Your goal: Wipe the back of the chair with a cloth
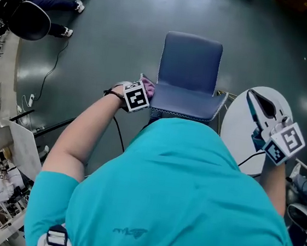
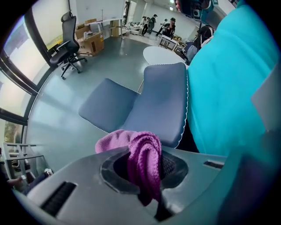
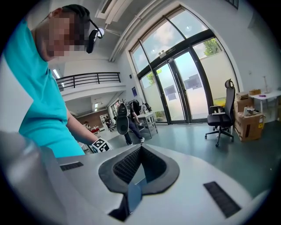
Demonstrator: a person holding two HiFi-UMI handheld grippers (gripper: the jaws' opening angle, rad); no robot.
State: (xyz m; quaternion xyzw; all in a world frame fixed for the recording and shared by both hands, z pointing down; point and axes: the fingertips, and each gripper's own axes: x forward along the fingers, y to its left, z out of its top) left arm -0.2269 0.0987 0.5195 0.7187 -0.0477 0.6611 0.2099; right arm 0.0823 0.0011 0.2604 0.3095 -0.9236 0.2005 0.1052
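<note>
The chair is slate blue with white scalloped trim, and the cloth at the edge of its back runs from pink to deep magenta. Behind the chair the person's shirt is bright turquoise, the table beside it is white, and the floor around it is a glossy dark grey-green. The left gripper and the right gripper are pale grey with black pads, and their cubes carry black-and-white square markers.

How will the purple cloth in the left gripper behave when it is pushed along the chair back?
Probably floppy: the cloth hangs in loose folds from the left gripper, which is shut on it. Its looped weave likely drags on the chair back rather than sliding. It seems light and may bunch easily.
</note>
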